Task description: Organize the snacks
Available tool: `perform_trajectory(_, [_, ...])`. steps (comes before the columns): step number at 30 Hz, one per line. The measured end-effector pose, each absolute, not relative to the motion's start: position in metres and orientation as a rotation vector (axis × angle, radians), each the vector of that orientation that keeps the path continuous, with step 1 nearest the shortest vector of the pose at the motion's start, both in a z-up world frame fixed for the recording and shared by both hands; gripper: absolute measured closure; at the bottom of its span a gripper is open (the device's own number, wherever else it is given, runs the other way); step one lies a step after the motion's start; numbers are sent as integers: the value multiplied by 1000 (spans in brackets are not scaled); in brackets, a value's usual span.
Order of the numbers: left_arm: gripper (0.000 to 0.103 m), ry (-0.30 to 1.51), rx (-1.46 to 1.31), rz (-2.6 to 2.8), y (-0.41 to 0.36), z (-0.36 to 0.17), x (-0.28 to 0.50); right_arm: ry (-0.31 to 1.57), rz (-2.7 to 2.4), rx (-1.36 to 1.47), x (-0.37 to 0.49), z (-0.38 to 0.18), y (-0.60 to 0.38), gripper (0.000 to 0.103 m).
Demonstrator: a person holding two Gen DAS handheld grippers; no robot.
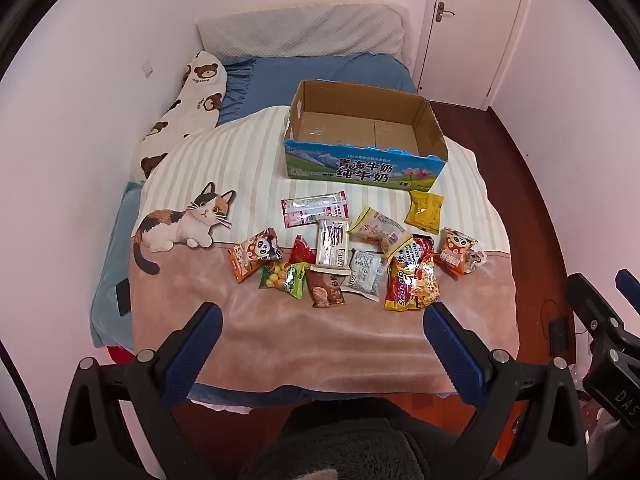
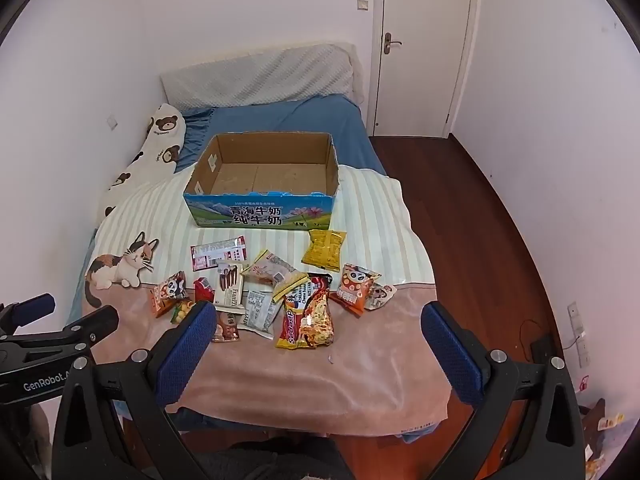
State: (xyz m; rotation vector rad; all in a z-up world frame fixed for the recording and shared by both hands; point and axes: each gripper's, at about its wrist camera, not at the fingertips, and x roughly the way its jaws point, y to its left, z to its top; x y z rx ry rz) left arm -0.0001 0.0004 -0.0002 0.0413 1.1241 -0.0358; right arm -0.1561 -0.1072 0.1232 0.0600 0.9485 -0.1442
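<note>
Left gripper (image 1: 322, 326): fingers spread wide, holding nothing, above the bed's near edge.
Snacks (image 1: 352, 256): loose packets scattered mid-blanket (image 1: 320, 332), from the panda bag at left to another at right.
Box (image 1: 364, 136): open cardboard, just beyond the snacks.
Right gripper (image 2: 316, 326): fingers spread, holding nothing.

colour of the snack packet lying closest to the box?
Yellow crinkled snack packet, lying beside the cardboard milk box; clearest in the right wrist view.

Cat-print blanket (image 1: 200, 184) on a bed, bear pillow (image 1: 188, 112), white door (image 2: 424, 40)
</note>
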Motion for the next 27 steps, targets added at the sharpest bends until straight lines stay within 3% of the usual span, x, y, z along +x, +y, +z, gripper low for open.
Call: perform_trajectory(27, [0,1113,71,-27,3,3,-12,959,-146,46,-168,121,-103,0])
